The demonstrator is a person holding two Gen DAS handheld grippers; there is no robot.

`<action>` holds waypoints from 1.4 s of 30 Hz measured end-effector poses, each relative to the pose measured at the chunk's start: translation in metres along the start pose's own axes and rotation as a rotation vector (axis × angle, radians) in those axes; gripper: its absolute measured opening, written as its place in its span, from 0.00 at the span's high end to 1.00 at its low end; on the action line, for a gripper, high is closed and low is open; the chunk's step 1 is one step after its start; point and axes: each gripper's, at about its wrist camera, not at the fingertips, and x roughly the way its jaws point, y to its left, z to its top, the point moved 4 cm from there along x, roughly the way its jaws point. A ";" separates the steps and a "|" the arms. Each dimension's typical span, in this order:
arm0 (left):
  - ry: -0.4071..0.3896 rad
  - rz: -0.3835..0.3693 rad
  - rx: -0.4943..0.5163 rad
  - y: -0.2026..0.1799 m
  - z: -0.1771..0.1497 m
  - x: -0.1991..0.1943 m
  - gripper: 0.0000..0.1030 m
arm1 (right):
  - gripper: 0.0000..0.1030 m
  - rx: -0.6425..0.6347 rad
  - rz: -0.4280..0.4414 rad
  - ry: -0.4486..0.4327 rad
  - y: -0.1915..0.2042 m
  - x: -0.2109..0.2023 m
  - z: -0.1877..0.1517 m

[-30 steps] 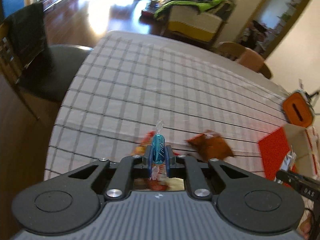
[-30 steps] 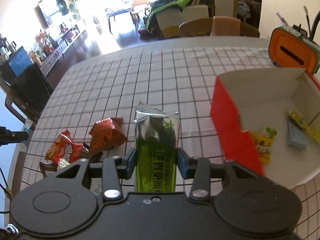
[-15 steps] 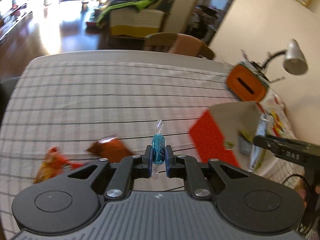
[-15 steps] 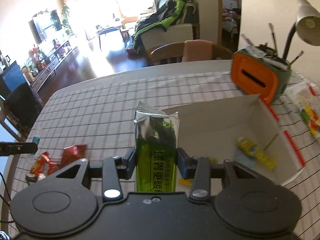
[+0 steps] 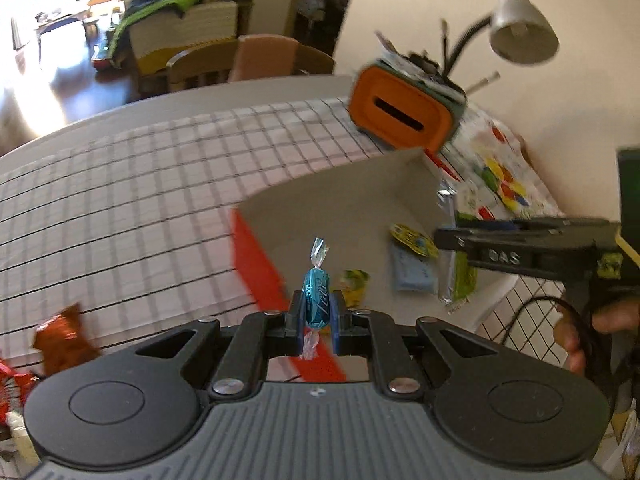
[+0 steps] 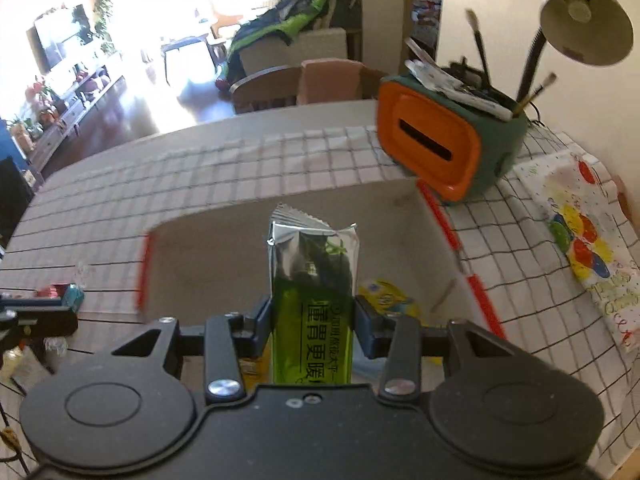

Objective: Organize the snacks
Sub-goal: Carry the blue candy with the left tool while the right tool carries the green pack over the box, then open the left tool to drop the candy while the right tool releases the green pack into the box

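Observation:
My left gripper (image 5: 316, 316) is shut on a small blue wrapped candy (image 5: 317, 304) and hangs over the near left corner of the red-sided cardboard box (image 5: 256, 248). My right gripper (image 6: 313, 316) is shut on a green and silver snack packet (image 6: 312, 280), held upright above the box's pale inside (image 6: 224, 248). In the left wrist view the right gripper (image 5: 444, 238) reaches in from the right with the green packet (image 5: 460, 280) hanging over the box. A yellow packet (image 5: 412, 238), a pale blue packet (image 5: 412, 276) and a green-yellow one (image 5: 354, 284) lie inside.
An orange and green desk organizer (image 6: 444, 148) with brushes stands behind the box, a grey lamp (image 6: 584, 20) over it. A colourful cloth (image 6: 584, 240) lies at the right. Red-brown snack bags (image 5: 60, 340) lie on the checked tablecloth (image 5: 120, 200) at the left. A hand (image 5: 592, 332) holds the right gripper.
Both grippers have swung right from the loose snacks to above the box, each keeping its snack. The box now fills the middle of both views.

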 end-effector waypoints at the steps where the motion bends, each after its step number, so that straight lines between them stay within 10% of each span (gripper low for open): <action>1: 0.006 0.005 0.008 -0.006 0.001 0.005 0.88 | 0.60 0.001 -0.002 0.006 -0.007 0.003 0.000; 19: 0.206 0.040 0.064 -0.049 0.000 0.101 0.88 | 0.60 0.024 0.022 0.208 -0.032 0.078 -0.013; 42: 0.111 0.057 0.078 -0.046 -0.005 0.066 0.88 | 0.59 0.010 0.094 0.149 -0.022 0.038 -0.016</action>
